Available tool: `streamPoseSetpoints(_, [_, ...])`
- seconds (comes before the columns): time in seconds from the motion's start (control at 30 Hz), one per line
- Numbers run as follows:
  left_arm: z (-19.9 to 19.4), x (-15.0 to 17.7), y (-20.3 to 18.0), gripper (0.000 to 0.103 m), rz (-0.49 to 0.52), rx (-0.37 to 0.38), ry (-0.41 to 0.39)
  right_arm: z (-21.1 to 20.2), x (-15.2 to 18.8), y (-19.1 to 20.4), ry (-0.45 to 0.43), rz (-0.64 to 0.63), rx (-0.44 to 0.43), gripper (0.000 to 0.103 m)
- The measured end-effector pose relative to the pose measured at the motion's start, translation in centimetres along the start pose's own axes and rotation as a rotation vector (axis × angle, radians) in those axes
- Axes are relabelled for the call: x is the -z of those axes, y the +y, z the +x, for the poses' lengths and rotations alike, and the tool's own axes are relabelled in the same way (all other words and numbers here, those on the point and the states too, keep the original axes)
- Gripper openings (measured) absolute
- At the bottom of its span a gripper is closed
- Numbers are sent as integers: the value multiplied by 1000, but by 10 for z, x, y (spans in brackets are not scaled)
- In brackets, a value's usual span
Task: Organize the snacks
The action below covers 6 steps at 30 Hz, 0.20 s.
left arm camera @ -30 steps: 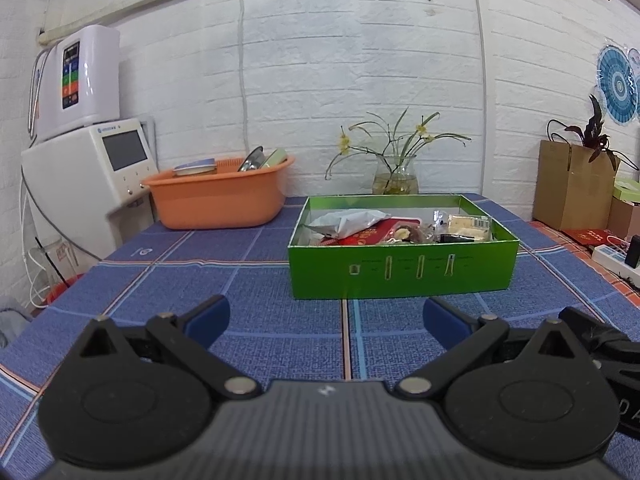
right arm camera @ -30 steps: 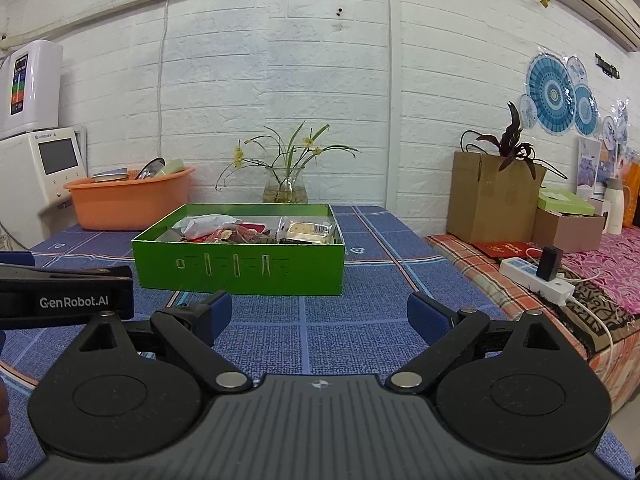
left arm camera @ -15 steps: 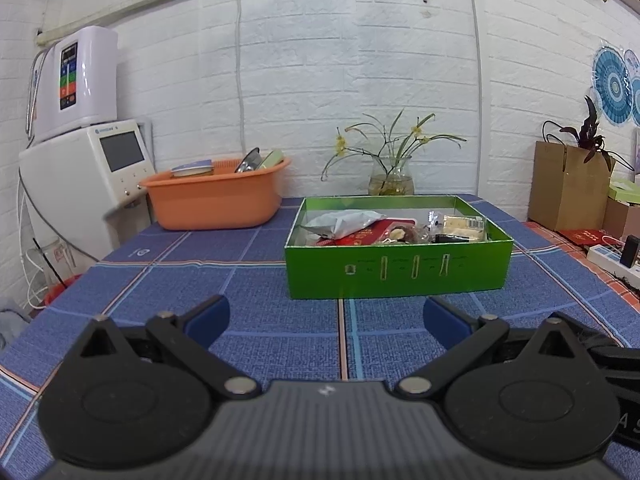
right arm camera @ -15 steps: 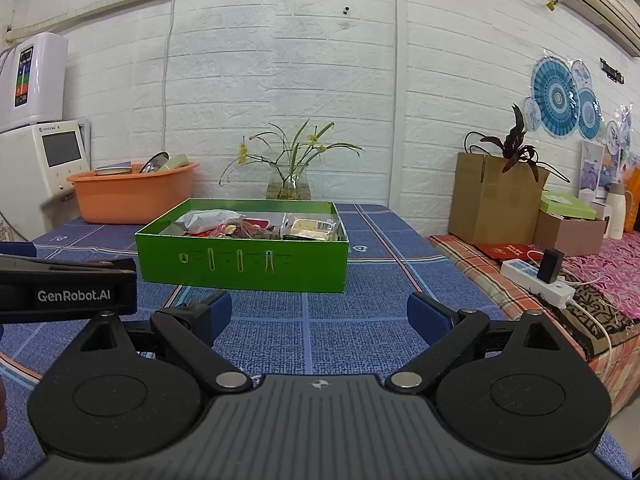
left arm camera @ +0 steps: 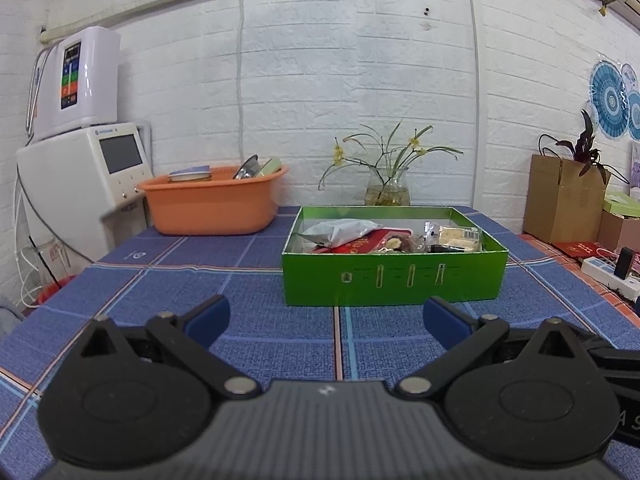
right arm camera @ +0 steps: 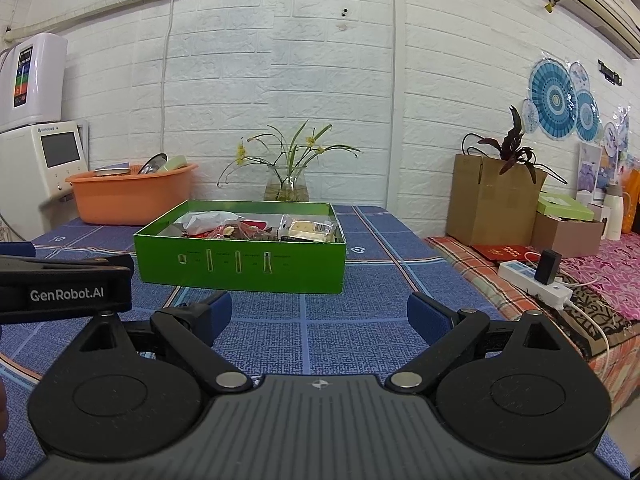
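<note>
A green box (left arm camera: 394,276) stands on the blue checked tablecloth and holds several snack packets: a white bag (left arm camera: 340,230), a red packet (left arm camera: 362,242) and a clear pack of pale biscuits (left arm camera: 458,236). It also shows in the right wrist view (right arm camera: 240,266), with the white bag (right arm camera: 210,219) and biscuit pack (right arm camera: 310,229). My left gripper (left arm camera: 326,318) is open and empty, low over the cloth in front of the box. My right gripper (right arm camera: 319,314) is open and empty, in front of the box's right half.
An orange basin (left arm camera: 212,204) with dishes stands at the back left beside a white water dispenser (left arm camera: 82,184). A glass vase with flowers (left arm camera: 386,192) stands behind the box. A cardboard box with a plant (right arm camera: 494,204) and a power strip (right arm camera: 534,282) lie to the right.
Both grippers have drawn back and risen slightly, so the green box looks a little farther off. Both stay open and empty.
</note>
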<state>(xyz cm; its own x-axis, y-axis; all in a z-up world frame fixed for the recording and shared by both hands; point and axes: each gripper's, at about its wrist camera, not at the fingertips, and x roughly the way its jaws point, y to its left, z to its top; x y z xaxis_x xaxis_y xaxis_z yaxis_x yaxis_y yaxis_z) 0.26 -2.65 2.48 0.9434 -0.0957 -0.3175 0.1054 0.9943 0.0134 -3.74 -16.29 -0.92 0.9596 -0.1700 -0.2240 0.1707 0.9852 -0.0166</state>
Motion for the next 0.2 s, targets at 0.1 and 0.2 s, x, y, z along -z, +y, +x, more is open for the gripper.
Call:
streamPoseSetpoints(0.1, [0, 0, 0, 103, 6, -6, 2, 0, 0, 0, 0, 1, -1, 103])
streamPoseSetpoints(0.2, [-1, 1, -1, 103, 14, -6, 2, 0, 0, 0, -1, 0, 0, 103])
